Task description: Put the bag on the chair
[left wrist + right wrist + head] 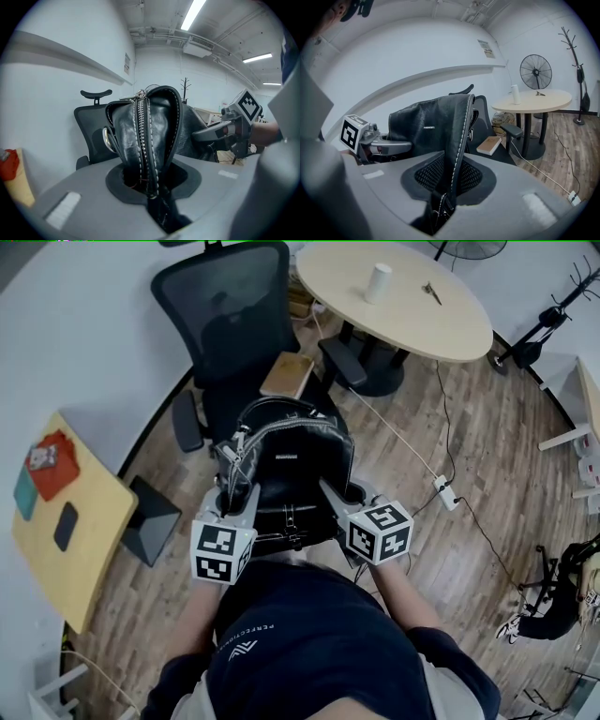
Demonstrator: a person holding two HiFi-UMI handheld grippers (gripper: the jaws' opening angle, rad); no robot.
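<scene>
A black leather bag with a silver zipper hangs in the air in front of the person, just short of the black office chair. My left gripper is shut on the bag's left edge; in the left gripper view the zippered seam runs down between the jaws. My right gripper is shut on the bag's right edge, where a stitched strap sits between its jaws. A brown book lies on the chair seat beyond the bag.
A round beige table with a white cup stands right of the chair. A yellow desk with small items is at the left. A white cable and power strip lie on the wooden floor. The curved white wall is behind the chair.
</scene>
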